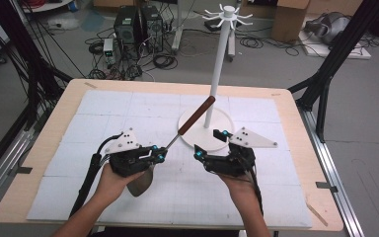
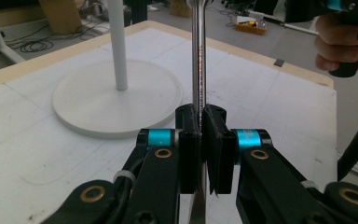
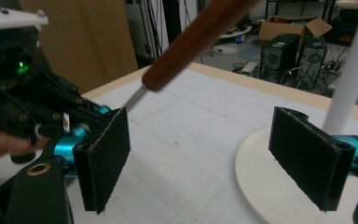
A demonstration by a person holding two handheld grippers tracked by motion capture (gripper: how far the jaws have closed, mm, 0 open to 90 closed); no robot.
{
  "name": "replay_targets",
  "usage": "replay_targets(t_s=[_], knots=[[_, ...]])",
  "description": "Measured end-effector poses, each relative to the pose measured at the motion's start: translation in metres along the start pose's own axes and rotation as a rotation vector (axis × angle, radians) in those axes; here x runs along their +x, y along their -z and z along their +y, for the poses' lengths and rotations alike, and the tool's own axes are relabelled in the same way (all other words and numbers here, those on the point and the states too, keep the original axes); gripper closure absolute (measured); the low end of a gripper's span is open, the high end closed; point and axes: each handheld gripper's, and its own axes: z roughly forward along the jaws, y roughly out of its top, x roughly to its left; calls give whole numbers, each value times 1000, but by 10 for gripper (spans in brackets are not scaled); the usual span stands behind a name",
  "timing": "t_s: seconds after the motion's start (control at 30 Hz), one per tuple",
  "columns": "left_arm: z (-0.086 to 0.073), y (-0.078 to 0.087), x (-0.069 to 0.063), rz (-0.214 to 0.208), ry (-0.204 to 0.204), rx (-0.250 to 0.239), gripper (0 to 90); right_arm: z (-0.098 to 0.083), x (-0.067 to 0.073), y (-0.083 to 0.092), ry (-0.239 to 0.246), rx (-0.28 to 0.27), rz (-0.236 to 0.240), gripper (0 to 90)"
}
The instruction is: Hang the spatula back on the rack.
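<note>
While raised above the white gridded mat (image 1: 103,113), probably needed a slow, steady swing toward the tall white hook stand (image 1: 218,69). Found the spatula (image 1: 196,115), round brown wooden handle on a slim steel shank, pinched tight in the left gripper (image 1: 160,154); right gripper (image 1: 197,155) gaping wide, empty, alongside

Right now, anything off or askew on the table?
Nothing damaged or spilled. The left gripper clamps the spatula on its thin metal shank, wooden handle angled up toward the white rack. The right gripper is open, holding nothing.
</note>
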Motion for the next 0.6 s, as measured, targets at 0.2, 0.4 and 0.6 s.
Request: replay_targets(t_s=[0.2, 0.4, 0.6], knots=[[3, -6, -6, -12, -6, -8, 839, 11, 6, -17, -3, -10, 40, 205], [3, -11, -10, -15, -10, 4, 839, 18, 12, -24, 2, -20, 57, 207], [4, -13, -12, -10, -3, -10, 839, 27, 15, -25, -13, -52, 58, 228]])
